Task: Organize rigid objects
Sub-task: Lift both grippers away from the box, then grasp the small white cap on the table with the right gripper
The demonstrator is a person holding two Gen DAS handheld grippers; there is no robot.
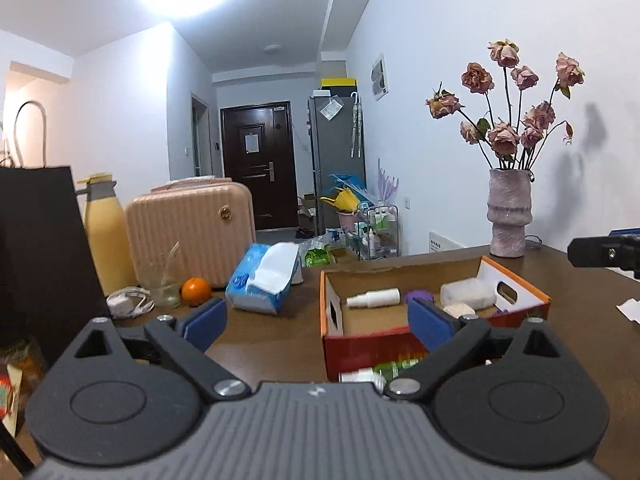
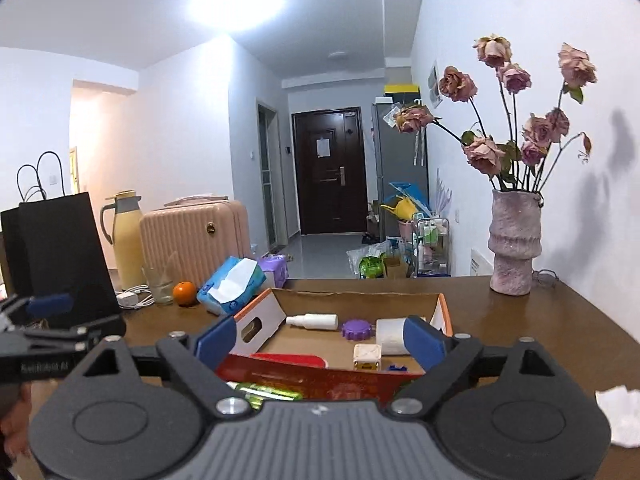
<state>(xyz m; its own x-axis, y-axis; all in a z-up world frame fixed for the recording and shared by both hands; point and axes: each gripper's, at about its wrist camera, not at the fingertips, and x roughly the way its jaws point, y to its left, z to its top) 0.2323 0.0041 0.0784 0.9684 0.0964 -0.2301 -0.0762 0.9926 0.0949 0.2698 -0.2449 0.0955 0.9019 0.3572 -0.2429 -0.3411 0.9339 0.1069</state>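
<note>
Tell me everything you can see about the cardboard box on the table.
The cardboard box is an open, lidless carton resting flat on the brown wooden table. Its inside is plain brown card, its near wall red, its end walls white with orange edges and oval hand holes. Inside lie a white spray bottle, a purple cap, a white roll and a small cream cube. Nothing grips it.

We are finding no readable text: the lettering on the left gripper (image 2: 40, 368), left of the cardboard box (image 2: 360, 300), is blurring out.
</note>
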